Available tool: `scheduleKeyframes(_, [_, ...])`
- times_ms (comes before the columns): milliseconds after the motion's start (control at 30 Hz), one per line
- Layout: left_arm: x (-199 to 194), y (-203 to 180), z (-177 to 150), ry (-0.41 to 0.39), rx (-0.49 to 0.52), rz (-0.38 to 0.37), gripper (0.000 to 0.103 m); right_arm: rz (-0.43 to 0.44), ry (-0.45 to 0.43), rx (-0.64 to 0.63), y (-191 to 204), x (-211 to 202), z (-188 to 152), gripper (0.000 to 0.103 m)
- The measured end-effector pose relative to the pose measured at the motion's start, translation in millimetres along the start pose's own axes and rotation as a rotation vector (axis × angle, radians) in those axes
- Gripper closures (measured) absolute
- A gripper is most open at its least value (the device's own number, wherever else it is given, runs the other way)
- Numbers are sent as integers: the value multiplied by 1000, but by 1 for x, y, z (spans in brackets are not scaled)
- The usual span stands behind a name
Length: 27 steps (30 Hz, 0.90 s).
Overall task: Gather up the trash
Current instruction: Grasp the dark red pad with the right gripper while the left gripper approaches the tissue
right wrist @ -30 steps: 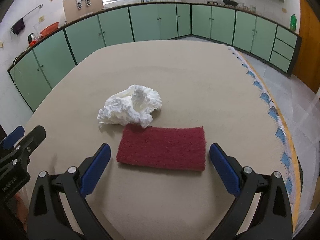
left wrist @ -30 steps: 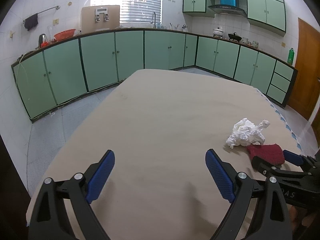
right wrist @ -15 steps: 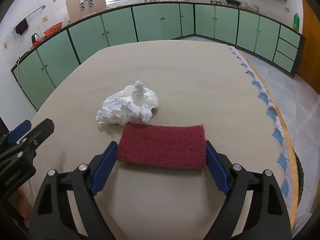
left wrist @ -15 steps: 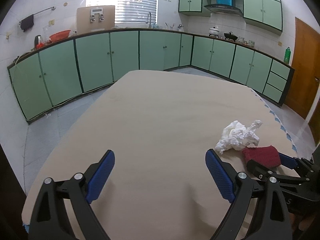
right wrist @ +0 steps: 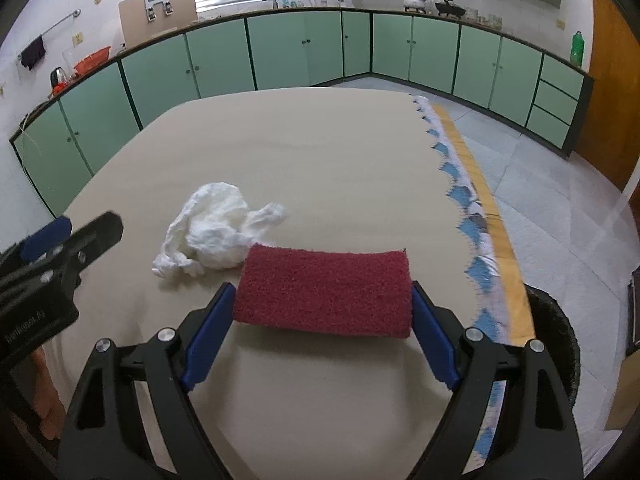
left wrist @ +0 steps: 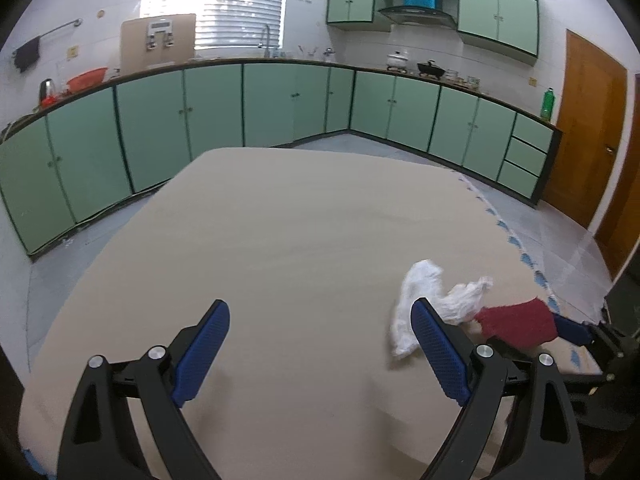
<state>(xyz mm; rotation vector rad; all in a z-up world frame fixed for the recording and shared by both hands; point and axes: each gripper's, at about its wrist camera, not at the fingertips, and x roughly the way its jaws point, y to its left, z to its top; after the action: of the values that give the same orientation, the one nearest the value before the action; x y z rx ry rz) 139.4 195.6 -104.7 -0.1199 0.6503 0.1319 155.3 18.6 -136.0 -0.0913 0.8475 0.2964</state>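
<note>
Trash sits on the big tan table [right wrist: 320,152] in a kitchen with green cupboards [right wrist: 280,52]. It is a crumpled white tissue [right wrist: 216,232] lying flat on the table top, near the right edge. One end of it touches a dark red scrubbing pad [right wrist: 324,290].

The right gripper [right wrist: 322,320] squeezes that red pad. Its two blue pads [right wrist: 208,336] press on the short ends, and the red pad is lifted a little and bends up in the middle. The white tissue lies just past it, to the left.

The left gripper [left wrist: 320,356] is spread wide with nothing between its fingers. It hangs over bare table. In the left wrist view the tissue [left wrist: 424,300] sits just beside and behind the gripper's right finger [left wrist: 438,354], partly hidden by it. Whether they touch cannot be told.
</note>
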Motion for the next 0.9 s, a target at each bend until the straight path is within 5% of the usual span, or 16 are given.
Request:
scheduleKeyframes(700, [38, -57, 4, 62, 44, -49, 14, -103, -45, 66, -75, -3, 9, 21])
scheduleKeyframes(900, [49, -59, 4, 120, 33, -79, 45, -98, -53, 87, -84, -1, 11, 21])
